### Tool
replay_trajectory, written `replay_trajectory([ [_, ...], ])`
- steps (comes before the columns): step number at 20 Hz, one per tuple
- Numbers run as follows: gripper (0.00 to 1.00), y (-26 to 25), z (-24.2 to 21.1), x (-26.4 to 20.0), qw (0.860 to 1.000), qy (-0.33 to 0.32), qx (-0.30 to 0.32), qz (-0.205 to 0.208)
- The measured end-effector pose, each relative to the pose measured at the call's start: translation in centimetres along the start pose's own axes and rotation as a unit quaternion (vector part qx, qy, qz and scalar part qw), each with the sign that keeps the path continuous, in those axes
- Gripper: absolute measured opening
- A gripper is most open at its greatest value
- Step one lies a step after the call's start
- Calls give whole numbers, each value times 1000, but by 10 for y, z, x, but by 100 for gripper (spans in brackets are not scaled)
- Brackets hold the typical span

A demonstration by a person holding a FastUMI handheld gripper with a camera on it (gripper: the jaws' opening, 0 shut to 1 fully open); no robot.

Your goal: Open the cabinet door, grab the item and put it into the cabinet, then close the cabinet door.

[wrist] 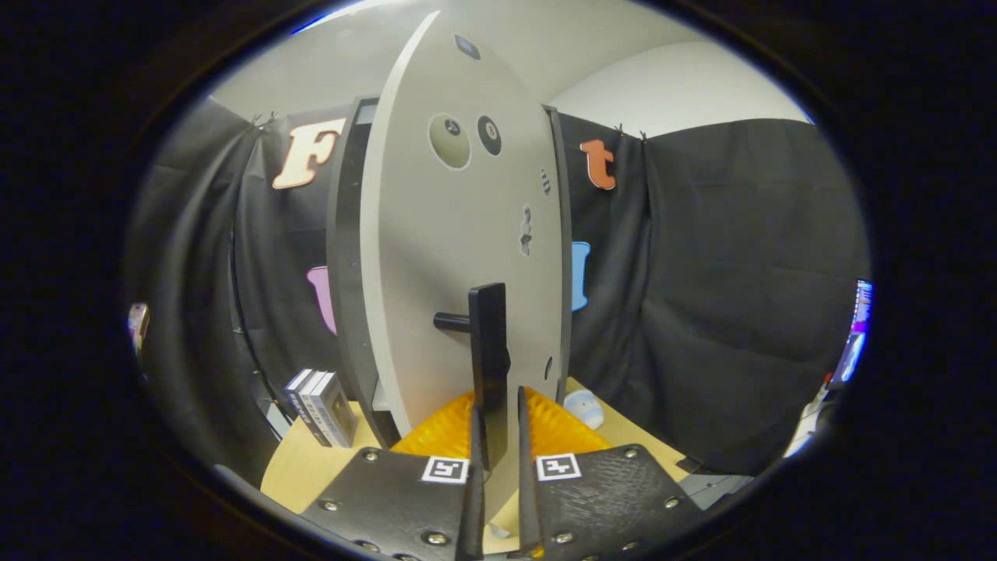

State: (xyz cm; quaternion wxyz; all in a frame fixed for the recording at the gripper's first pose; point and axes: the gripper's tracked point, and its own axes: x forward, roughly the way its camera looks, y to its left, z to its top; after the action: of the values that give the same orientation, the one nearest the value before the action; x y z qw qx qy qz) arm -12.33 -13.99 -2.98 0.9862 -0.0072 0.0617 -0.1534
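Note:
The grey cabinet door [444, 257] stands swung out just ahead of me, hinged to the dark cabinet frame [344, 265] on its left. A black bar handle [489, 343] sticks out from the door on a short peg. My gripper [498, 405] is shut on the lower end of this handle, one finger on each side of the bar. An orange ribbed item [557, 428] lies on the table behind the handle, partly hidden by the door and my fingers.
Several small boxes [321, 405] stand upright on the wooden table [300, 475] left of the cabinet. A small white round object [584, 407] sits right of the orange item. Black cloth walls close the booth, and a lit screen [857, 331] glows far right.

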Motion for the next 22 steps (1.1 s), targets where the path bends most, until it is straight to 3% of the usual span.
replay_trajectory([
  [1, 8, -5, 1, 4, 1000, 3, 7, 3],
  [11, 9, -84, 1, -11, 999, 24, 24, 35],
  [18, 8, -138, -1, -6, 999, 38, 0, 24],
  [19, 3, -146, 0, -4, 999, 38, 3, 22],
  [22, 3, -171, -1, -6, 999, 38, 11, 12],
])
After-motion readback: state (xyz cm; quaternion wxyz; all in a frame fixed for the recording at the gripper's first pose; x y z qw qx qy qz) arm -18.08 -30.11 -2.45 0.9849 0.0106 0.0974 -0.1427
